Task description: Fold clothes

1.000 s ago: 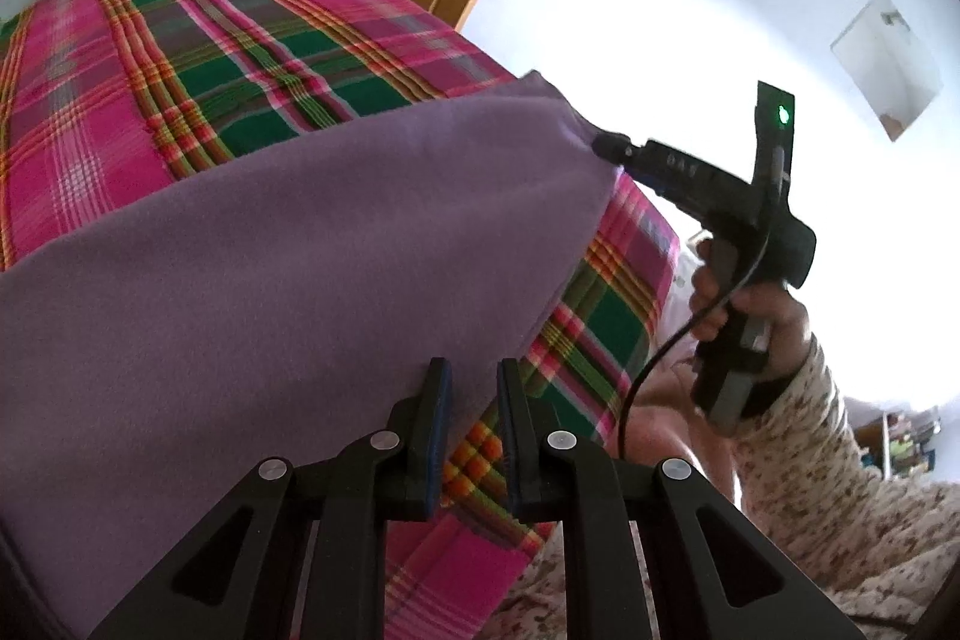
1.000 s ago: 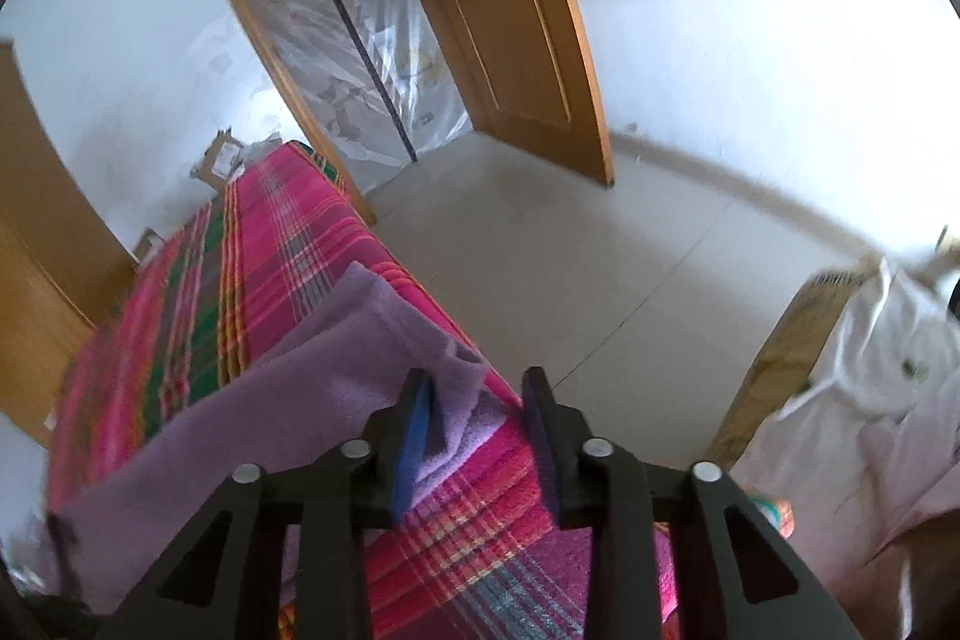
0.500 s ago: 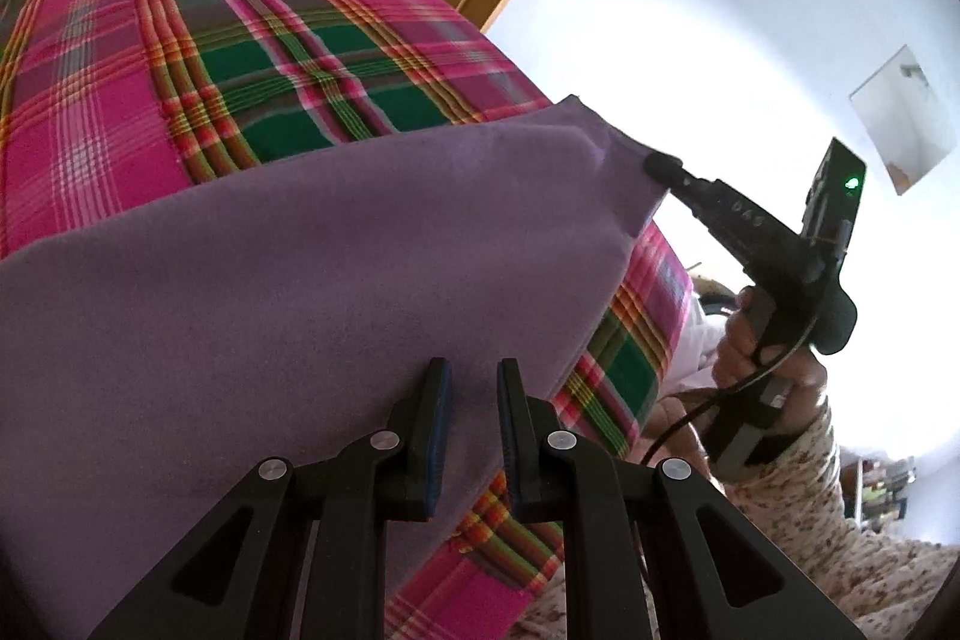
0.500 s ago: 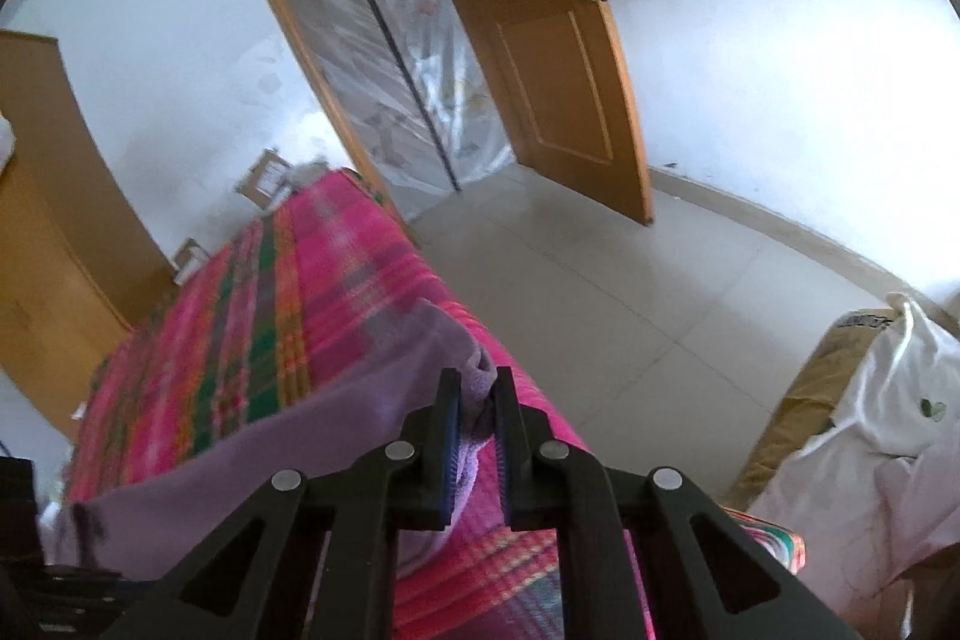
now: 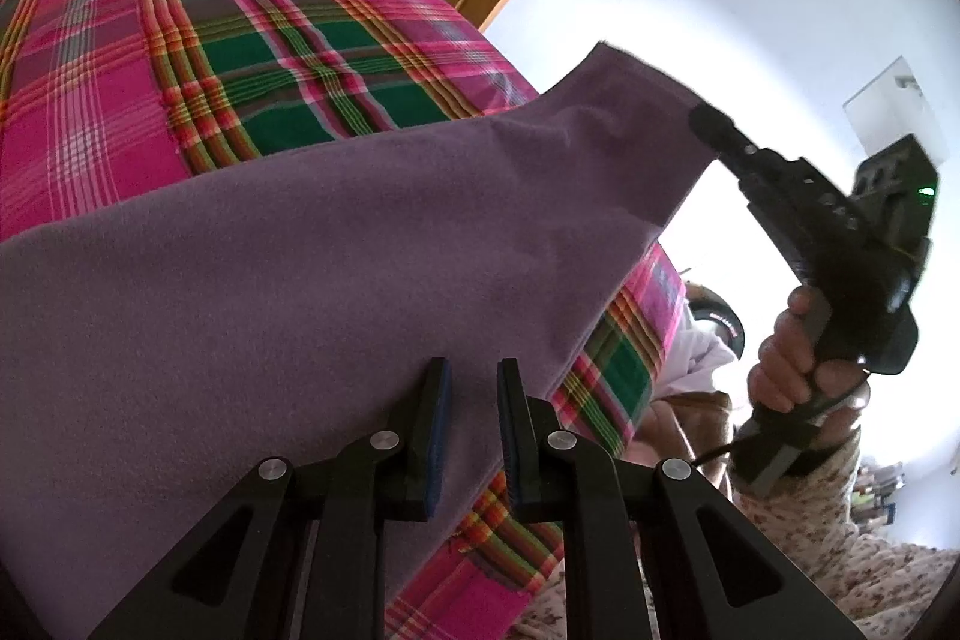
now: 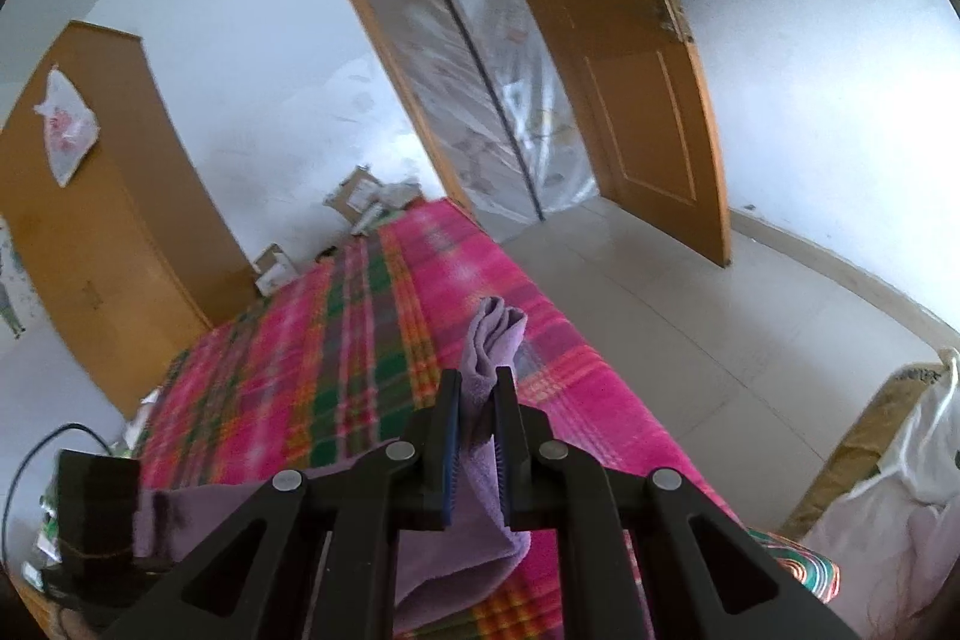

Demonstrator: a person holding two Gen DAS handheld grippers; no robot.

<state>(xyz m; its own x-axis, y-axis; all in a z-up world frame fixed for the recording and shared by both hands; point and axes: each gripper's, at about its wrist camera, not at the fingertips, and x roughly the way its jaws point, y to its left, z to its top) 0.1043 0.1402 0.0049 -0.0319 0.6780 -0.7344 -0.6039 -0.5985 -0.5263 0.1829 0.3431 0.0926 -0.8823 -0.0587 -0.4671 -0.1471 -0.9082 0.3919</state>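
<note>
Left wrist view: a purple fleece cloth (image 5: 312, 280) fills the middle of the frame, draped over a pink and green plaid bedspread (image 5: 240, 40). The left gripper (image 5: 471, 430) shows at six o'clock with its fingers narrowly apart and the cloth's edge lying in the gap between the blue pads; whether they actually pinch it cannot be told. At three o'clock, this view alone shows the right gripper (image 5: 708, 124) from the side, its tip closed on the cloth's far corner and lifting it off the bed, with the person's hand (image 5: 798, 364) wrapped round the handle and a floral sleeve (image 5: 828, 520) below.

Right wrist view: only here can the grip be read closely. The right gripper (image 6: 478, 436) is clamped on a bunched fold of the purple fleece cloth (image 6: 489, 340), which pokes up past the fingertips toward twelve o'clock and hangs down behind them. Also seen only here are an open wooden door (image 6: 630, 70), a plastic-covered doorway (image 6: 480, 70), a wooden wardrobe (image 6: 90, 220) at nine o'clock and a tiled floor (image 6: 690, 328).

Compared with a second ago, the right gripper has gone from open around the corner to shut on it, and the corner now stands higher above the bedspread. The left gripper's narrow gap looks unchanged.
</note>
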